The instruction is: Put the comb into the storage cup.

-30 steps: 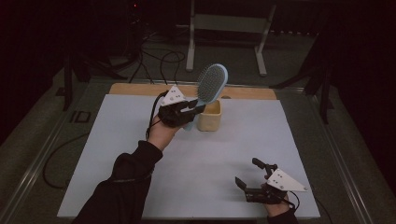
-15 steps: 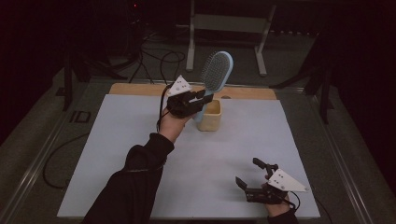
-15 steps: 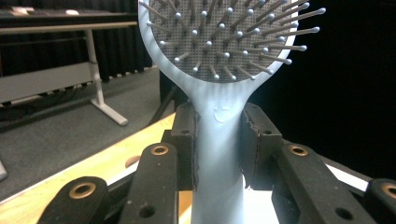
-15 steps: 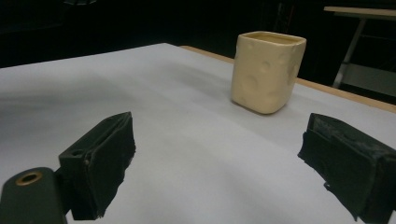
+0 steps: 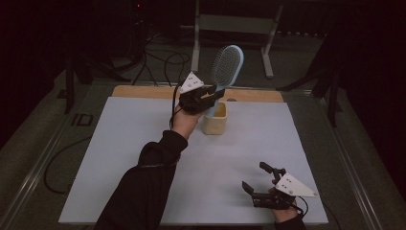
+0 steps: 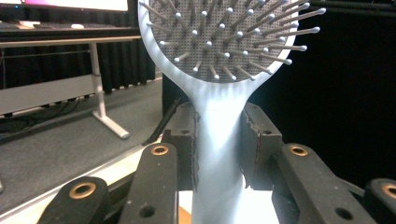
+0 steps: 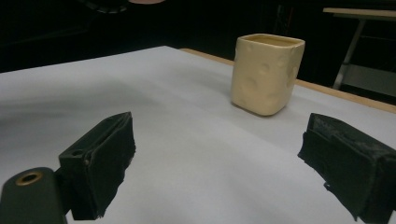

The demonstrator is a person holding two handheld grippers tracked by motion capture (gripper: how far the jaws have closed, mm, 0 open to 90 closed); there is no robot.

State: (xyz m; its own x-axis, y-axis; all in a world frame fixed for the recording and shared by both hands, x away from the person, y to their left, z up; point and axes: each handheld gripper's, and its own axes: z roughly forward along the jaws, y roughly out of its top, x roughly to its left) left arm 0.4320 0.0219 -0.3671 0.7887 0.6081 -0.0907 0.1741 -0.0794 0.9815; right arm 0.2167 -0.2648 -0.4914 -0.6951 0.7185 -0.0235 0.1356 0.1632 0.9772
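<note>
You are holding the blue hairbrush (image 5: 224, 72) by its handle with your left gripper (image 5: 210, 96); both pads are pressing on the handle. The brush is standing up in the air, bristle head on top, just above the cream cup (image 5: 215, 118) at the far side of the white table (image 5: 119, 158). Your right gripper (image 5: 261, 183) is resting near the table's near edge, jaws wide apart and holding nothing.

Cream cup (image 5: 214, 119) the lone obstacle at the table's (image 5: 119, 158) far middle, hairbrush (image 5: 225, 72) raised above it, open surface all around
</note>
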